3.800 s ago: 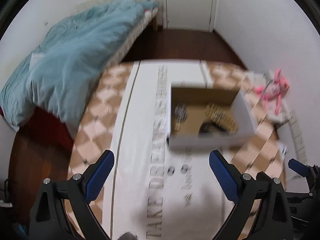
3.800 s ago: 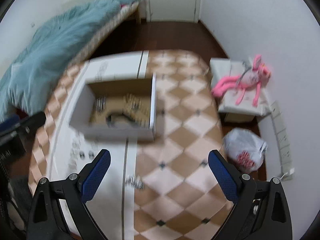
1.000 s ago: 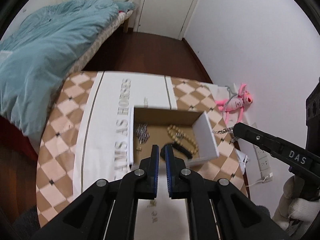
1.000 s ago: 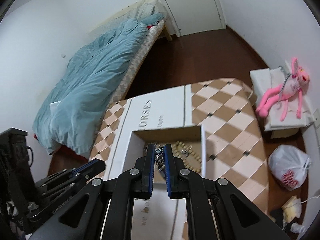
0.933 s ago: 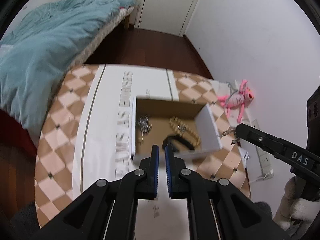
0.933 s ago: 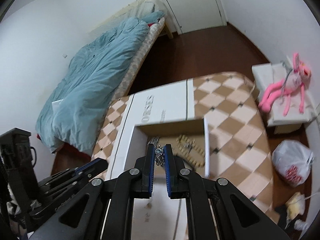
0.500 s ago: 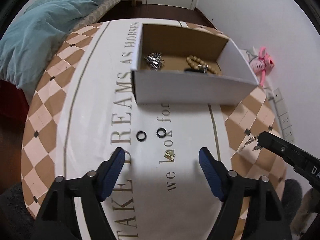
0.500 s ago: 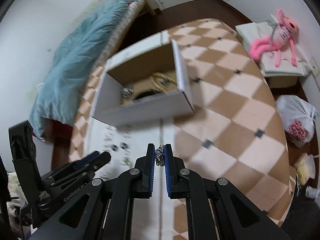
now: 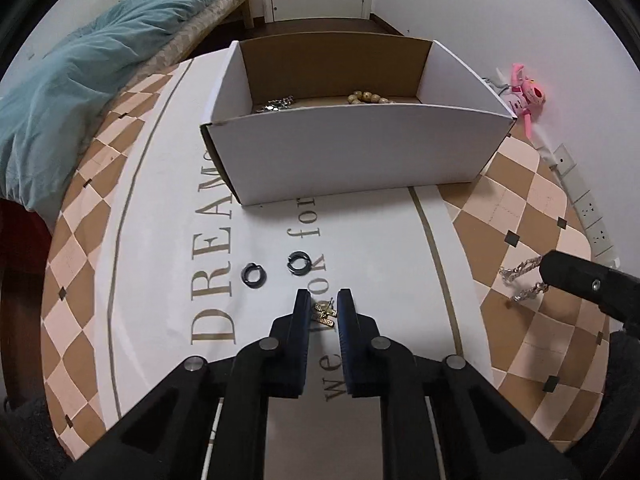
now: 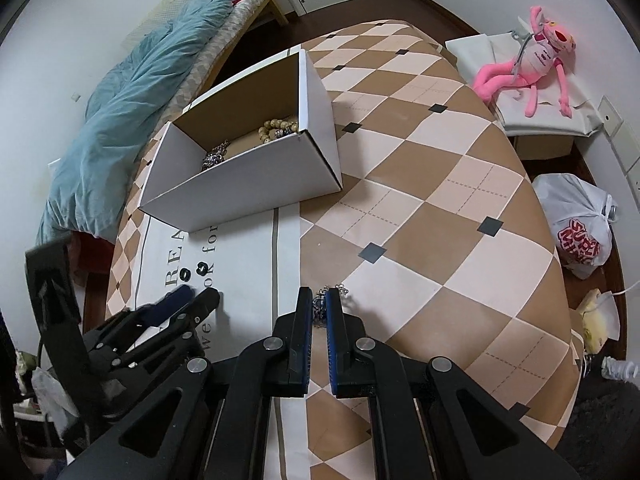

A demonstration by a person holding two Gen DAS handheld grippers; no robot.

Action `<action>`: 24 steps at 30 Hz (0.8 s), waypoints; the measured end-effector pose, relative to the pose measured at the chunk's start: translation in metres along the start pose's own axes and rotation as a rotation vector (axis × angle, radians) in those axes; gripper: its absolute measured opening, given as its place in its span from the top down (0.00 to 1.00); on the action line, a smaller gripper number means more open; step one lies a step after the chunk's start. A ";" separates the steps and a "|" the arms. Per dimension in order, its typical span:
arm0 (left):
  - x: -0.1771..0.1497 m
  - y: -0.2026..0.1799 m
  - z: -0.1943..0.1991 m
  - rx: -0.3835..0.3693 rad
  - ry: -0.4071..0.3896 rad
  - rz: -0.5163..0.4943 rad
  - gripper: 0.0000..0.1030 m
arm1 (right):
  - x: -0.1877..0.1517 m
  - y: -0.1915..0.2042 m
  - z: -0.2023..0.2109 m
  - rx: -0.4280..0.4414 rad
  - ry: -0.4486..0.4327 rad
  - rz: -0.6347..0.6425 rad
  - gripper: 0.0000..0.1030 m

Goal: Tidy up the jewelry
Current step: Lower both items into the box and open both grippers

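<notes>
Left claw: the left claw (image 9: pixel 324 304) is sitting low over the white strip of the table (image 9: pixel 520 208), its blue pads drawn nearly together around the small gold earrings (image 9: pixel 325 311); whether they are actually pinching, I cannot tell.
Right claw: the right claw (image 10: pixel 319 307) is clamping a silver chain (image 10: pixel 332 294), which is spilling past the tips toward 12 o'clock above the checked cloth.
Box: the white cardboard box (image 9: pixel 352 152) is standing at 12 o'clock from the left claw, open on top.
Inside the box: a wooden bead bracelet (image 10: pixel 276 128) is lying toward the right, a silver tangle (image 10: pixel 214 156) toward the left.
Loose pieces: two black rings (image 9: pixel 253 271) are lying side by side on the lettering, at about 11 o'clock from the left claw, near it.
</notes>
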State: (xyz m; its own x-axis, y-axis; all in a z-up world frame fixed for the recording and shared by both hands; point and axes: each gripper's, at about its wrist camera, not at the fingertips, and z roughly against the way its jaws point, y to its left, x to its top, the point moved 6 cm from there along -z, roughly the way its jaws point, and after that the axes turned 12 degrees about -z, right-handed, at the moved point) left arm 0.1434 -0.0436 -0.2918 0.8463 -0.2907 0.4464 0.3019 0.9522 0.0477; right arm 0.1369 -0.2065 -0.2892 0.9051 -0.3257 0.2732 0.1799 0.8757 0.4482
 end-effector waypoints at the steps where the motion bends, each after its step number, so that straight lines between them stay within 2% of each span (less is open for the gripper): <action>1: 0.000 0.000 0.000 -0.012 0.001 0.006 0.90 | 0.001 0.000 0.001 0.003 -0.002 -0.001 0.94; 8: 0.014 0.002 0.030 -0.109 -0.052 0.065 0.90 | 0.013 0.011 0.025 0.068 -0.027 -0.012 0.94; 13: 0.052 0.010 0.074 -0.192 -0.136 0.100 0.90 | 0.031 0.033 0.055 0.129 -0.060 0.012 0.94; 16: 0.085 0.019 0.089 -0.207 -0.169 0.091 0.90 | 0.051 0.054 0.068 0.164 -0.074 0.041 0.94; 20: 0.123 0.036 0.083 -0.198 -0.164 0.089 0.90 | 0.091 0.083 0.067 0.160 -0.099 0.092 0.94; 24: 0.147 0.055 0.051 -0.193 -0.089 0.105 0.89 | 0.129 0.104 0.040 0.112 -0.081 0.133 0.94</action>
State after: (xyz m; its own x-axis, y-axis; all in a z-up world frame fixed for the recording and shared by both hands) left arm 0.2624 -0.0291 -0.1775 0.8379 -0.1732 0.5177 0.2997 0.9386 -0.1711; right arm 0.2573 -0.1716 -0.1732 0.8835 -0.2408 0.4017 0.0125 0.8695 0.4938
